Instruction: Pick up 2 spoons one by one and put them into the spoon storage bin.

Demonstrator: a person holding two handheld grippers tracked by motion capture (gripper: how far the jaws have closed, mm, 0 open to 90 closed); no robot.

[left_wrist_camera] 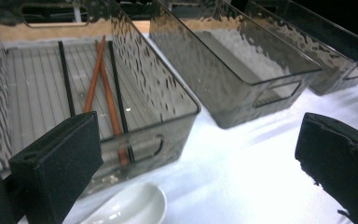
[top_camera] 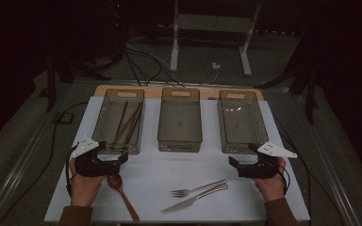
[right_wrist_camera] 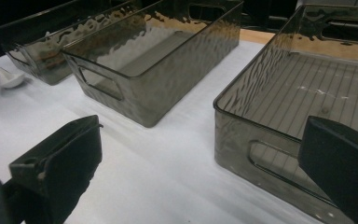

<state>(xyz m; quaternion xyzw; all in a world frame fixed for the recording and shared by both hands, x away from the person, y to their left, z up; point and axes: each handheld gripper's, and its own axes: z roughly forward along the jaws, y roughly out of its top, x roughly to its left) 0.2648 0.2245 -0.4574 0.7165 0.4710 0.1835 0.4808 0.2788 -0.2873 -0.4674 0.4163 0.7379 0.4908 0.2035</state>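
Three smoked clear bins stand in a row on the white mat. The left bin holds black and brown chopsticks; the middle bin and right bin look empty. My left gripper is open just before the left bin, above a white ceramic spoon. A wooden spoon lies beside that hand. A fork and a knife lie at the front centre. My right gripper is open in front of the right bin, holding nothing.
The mat lies on a wooden board at the back edge. Cables and a white stand are on the floor beyond. Bare mat lies between the bins and the cutlery. The white spoon sits far left in the right gripper view.
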